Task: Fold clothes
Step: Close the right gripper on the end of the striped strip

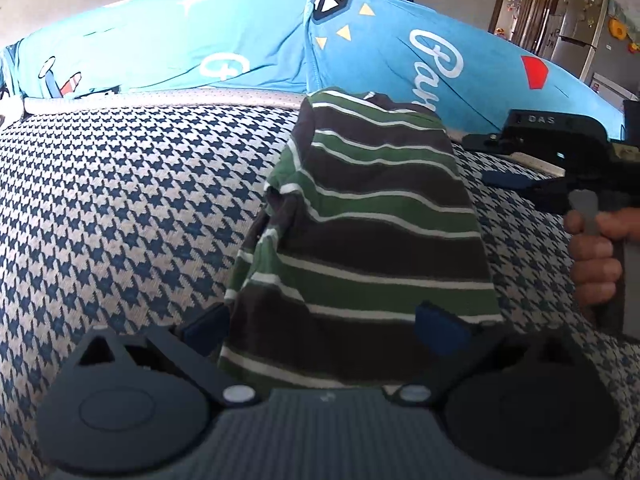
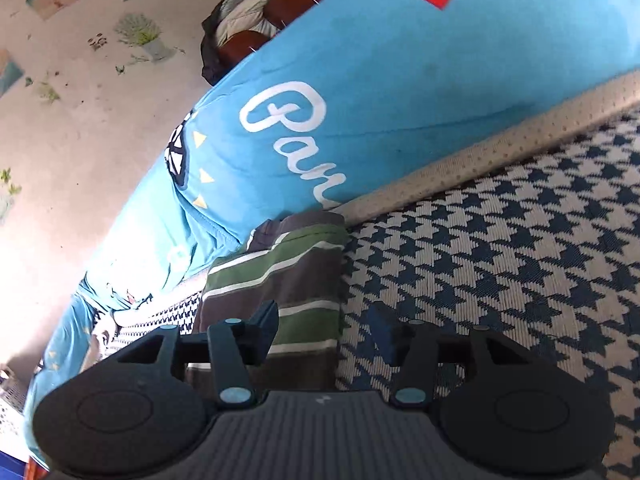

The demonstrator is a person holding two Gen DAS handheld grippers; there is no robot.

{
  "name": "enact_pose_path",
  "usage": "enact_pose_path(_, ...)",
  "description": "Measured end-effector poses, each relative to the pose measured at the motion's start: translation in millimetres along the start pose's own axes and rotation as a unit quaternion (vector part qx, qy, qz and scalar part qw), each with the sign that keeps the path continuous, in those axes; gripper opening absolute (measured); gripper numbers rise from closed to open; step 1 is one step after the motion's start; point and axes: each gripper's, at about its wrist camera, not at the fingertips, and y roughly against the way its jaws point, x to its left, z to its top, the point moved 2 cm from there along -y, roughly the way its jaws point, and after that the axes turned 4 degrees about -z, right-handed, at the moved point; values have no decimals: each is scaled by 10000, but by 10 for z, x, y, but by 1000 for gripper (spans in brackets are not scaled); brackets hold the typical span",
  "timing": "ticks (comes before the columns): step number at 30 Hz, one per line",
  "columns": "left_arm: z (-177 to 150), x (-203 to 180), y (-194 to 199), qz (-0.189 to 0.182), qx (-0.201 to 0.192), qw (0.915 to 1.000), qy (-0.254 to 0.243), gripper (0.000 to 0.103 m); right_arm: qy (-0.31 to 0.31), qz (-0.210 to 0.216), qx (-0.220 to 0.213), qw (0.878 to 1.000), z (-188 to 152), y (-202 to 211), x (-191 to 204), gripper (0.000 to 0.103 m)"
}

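Striped shirt (image 1: 372, 216) folded on the houndstooth cushion (image 1: 120, 208), far end against the blue backrest (image 1: 200, 40); left tongs (image 1: 324, 326) spread wide astride its near end, right tongs (image 2: 324, 328) released over its right edge.

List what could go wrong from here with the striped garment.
1. The left gripper is open around the striped garment, not clamping it; lifting now would likely leave it behind.
2. The garment's left edge looks bunched, so pressing down may lock in an uneven fold.
3. The right gripper, also open, straddles the garment's edge; closing there could catch only one layer and drag the fold open.
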Motion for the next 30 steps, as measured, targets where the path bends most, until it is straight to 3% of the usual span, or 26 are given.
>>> enact_pose_path(12,-22,-10,-40,-3,41,10000,-25,103,110,216,58,9997,108,-244,-1,53)
enact_pose_path(25,-43,-72,-77,-85,129,9998,-129,103,757,426,-5,9962,136,-569,221,56)
enact_pose_path(30,-61,-83,-82,-113,163,9996,-200,103,661,612,-26,9959,139,-668,226,56)
